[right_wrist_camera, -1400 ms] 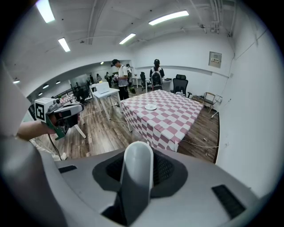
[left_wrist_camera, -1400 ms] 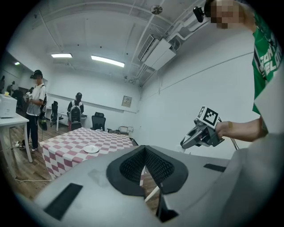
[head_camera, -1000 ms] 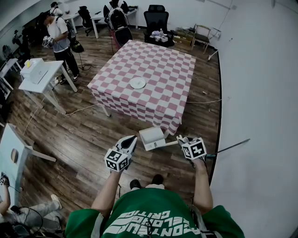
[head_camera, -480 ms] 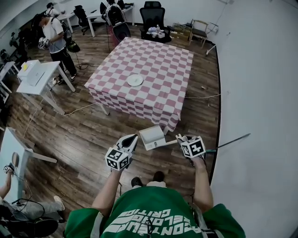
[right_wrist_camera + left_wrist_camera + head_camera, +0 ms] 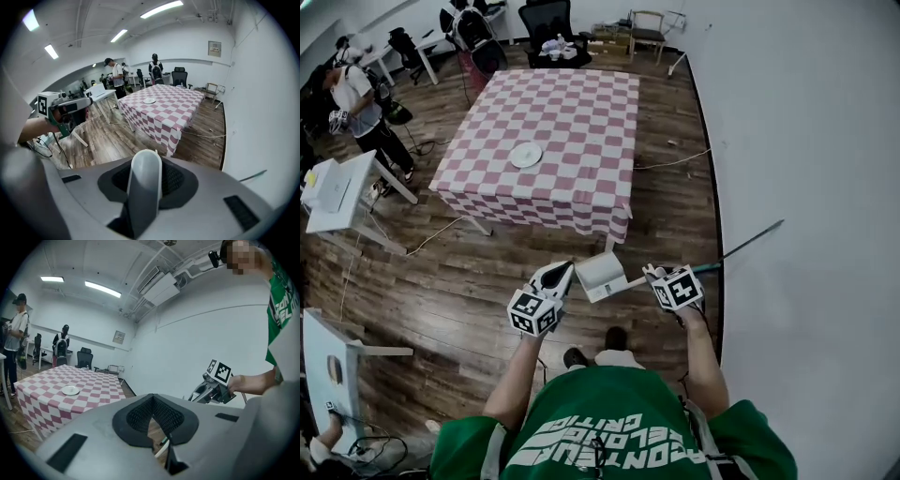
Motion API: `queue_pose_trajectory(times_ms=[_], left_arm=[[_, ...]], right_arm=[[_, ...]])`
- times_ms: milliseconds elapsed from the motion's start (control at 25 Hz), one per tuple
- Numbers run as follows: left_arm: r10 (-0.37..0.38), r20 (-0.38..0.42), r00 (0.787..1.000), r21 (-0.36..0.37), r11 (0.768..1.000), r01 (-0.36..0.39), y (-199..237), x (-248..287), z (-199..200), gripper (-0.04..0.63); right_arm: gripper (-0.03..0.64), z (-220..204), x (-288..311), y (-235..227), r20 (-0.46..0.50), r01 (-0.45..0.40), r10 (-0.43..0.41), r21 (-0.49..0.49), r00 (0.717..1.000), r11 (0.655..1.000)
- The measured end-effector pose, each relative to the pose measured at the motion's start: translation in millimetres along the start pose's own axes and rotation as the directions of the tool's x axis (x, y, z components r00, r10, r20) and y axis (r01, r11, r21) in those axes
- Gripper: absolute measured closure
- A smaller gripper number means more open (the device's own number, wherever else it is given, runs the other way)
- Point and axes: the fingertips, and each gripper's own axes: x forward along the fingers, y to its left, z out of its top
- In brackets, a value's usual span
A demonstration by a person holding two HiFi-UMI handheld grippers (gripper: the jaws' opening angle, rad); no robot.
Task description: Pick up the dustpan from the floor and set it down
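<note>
Dustpan in the right tool, lower centre of frame, held up off the floor.

Right tool (image 5: pixel 652 276) is clenched on the handle (image 5: pixel 145 183) of the white dustpan (image 5: pixel 602 274). In the right gripper view the handle runs up between the pads. The pan body sticks out toward frame left, above the wood floor (image 5: pixel 459 281). Left tool (image 5: pixel 561 272) is just beside the pan's left edge, and contact cannot be told. Its tips are together, nothing gripped. Above them in frame is a tabletop with a pink-and-white checked cloth (image 5: pixel 572 122) and a white plate (image 5: pixel 525 155) on it. A white wall (image 5: pixel 825 187) fills frame right, with a thin dark rod (image 5: pixel 741 246) slanting across its foot.
</note>
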Motion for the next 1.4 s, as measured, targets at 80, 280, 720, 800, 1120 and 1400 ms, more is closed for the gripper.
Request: queue_pose_trajectory(times_ms=[80,280,720,800,1120,1400], left_arm=[[-0.039,-0.013,0.999,0.009,0.999,0.039,-10,16,-2,0.592],[-0.146,-0.05,0.988,0.021,0.989,0.147,-42,58,-8,0.592],[-0.37,-0.132,0.92,0.047,0.924,0.378,-134,136,-23,0.592],[-0.397,-0.149,0.906,0.051,0.911,0.408,-148,144,-27,0.592],[-0.457,-0.203,0.866,0.054,0.878,0.476,-182,168,-42,0.592],[-0.464,-0.236,0.854,0.049,0.872,0.487,-195,186,-59,0.592]], right_arm=[[0.509,-15,-3,-11,-0.004,0.016,-0.016,0.031,1.0,0.999],[0.509,-56,-18,-38,-0.015,0.07,-0.069,0.116,0.998,0.991],[0.509,-150,-47,-100,-0.068,0.221,-0.21,0.292,0.975,0.931],[0.508,-166,-50,-108,-0.082,0.242,-0.228,0.317,0.97,0.917],[0.509,-217,-37,-141,-0.13,0.299,-0.27,0.38,0.954,0.875],[0.509,-251,-9,-171,-0.147,0.326,-0.291,0.437,0.945,0.838]])
